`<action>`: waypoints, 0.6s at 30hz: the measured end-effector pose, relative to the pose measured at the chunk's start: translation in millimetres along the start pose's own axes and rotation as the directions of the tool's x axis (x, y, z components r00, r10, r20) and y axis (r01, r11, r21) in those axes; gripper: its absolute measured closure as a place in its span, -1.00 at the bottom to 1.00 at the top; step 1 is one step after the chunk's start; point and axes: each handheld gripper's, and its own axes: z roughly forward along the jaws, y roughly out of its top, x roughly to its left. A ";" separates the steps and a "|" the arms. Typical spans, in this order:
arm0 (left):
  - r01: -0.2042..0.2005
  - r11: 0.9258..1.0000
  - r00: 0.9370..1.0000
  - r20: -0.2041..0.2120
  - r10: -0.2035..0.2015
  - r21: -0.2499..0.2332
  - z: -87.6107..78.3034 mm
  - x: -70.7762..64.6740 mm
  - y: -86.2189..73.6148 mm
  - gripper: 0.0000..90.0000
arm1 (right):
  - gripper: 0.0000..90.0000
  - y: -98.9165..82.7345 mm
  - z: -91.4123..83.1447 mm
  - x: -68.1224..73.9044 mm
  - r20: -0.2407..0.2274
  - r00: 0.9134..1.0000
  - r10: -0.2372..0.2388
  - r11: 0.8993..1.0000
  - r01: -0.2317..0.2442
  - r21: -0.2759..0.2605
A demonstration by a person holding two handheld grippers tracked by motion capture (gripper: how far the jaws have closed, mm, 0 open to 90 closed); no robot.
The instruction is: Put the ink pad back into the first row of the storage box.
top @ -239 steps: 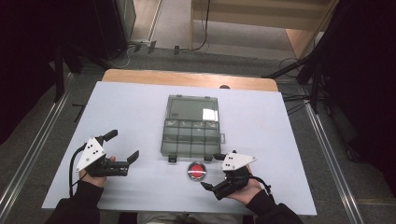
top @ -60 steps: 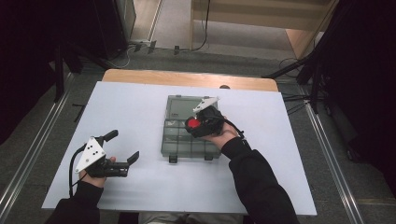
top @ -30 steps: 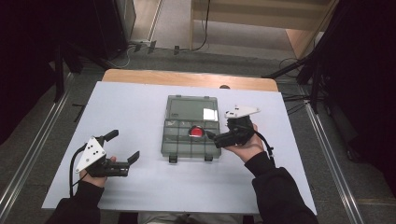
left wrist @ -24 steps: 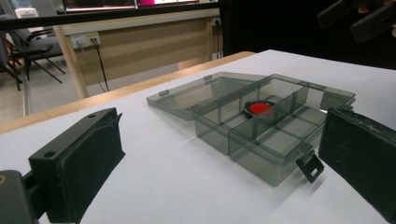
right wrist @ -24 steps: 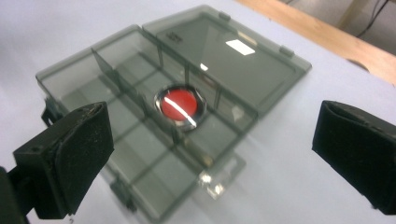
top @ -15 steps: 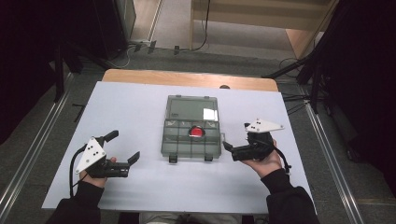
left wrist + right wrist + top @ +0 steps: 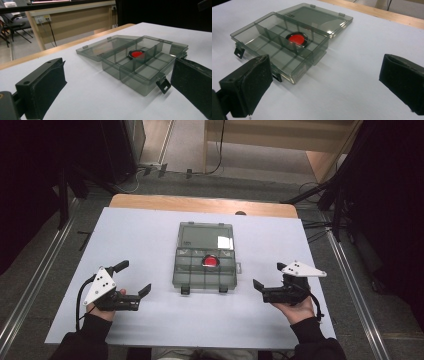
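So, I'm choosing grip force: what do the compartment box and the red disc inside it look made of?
The compartment box looks like smoky, see-through hard plastic with a glossy finish: dividers and table show through its walls, and the open lid reflects light. The red disc has a matte red face in a dark rim; probably plastic or rubber, but that stays open.

Red disc [image 7: 211, 262] lies in open organiser box [image 7: 205, 279] (smoky, clear).

Bright bench, dark surroundings

We see even overhead light on the white bench [image 7: 150, 240], soft shadows under the clear box [image 7: 294, 75], dark frame edges, and blurred near tool pads [image 7: 47, 87].
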 end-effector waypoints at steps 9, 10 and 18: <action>-0.002 1.000 1.000 0.013 0.002 0.010 1.3 -0.1 -0.6 -1.00 | -1.00 -28.0 -12.2 -14.1 0.046 0.999 0.010 0.994 -0.005 -0.111; 0.000 1.000 1.000 0.013 0.000 0.011 1.4 -0.2 -0.6 -1.00 | -1.00 -31.4 -12.6 -15.5 0.047 0.999 0.013 0.993 -0.007 -0.120; -0.002 1.000 1.000 0.030 0.002 0.017 1.1 -0.7 -0.9 -1.00 | -1.00 -64.1 -9.7 -26.0 0.080 0.995 0.054 0.981 -0.037 -0.191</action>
